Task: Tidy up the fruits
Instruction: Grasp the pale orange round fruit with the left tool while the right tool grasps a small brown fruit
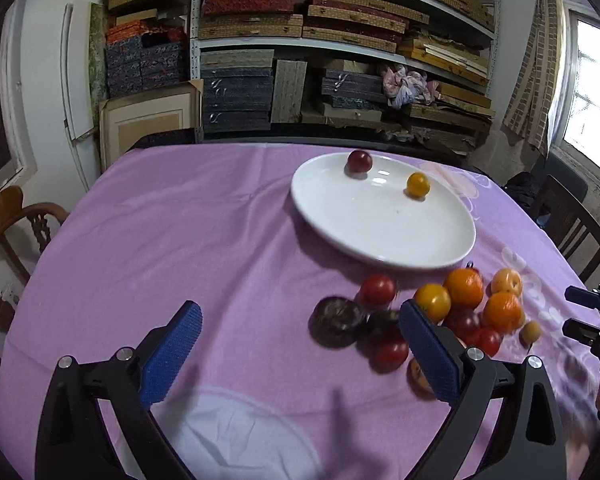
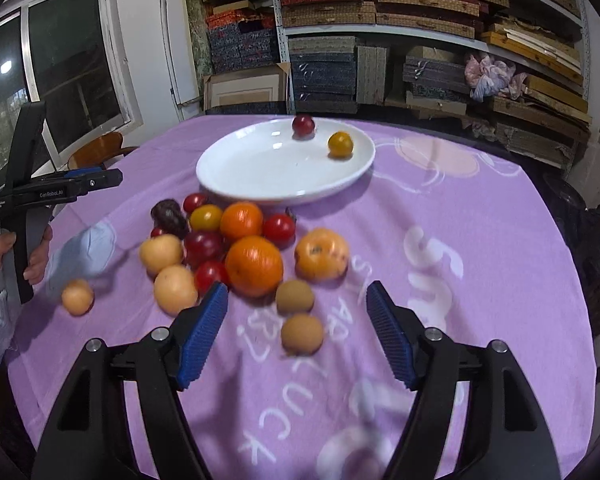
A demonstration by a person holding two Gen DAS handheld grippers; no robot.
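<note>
A white plate stands on the purple tablecloth and holds a dark red fruit and a yellow one. A pile of fruits lies on the cloth in front of the plate: oranges, red tomatoes, a dark purple fruit and pale brown ones. My left gripper is open and empty, left of the pile. My right gripper is open and empty, just above the near brown fruits.
The round table carries a purple cloth with white lettering. Wooden chairs stand at both sides. Shelves of stacked boxes fill the back wall. The hand-held left gripper shows at the left of the right wrist view.
</note>
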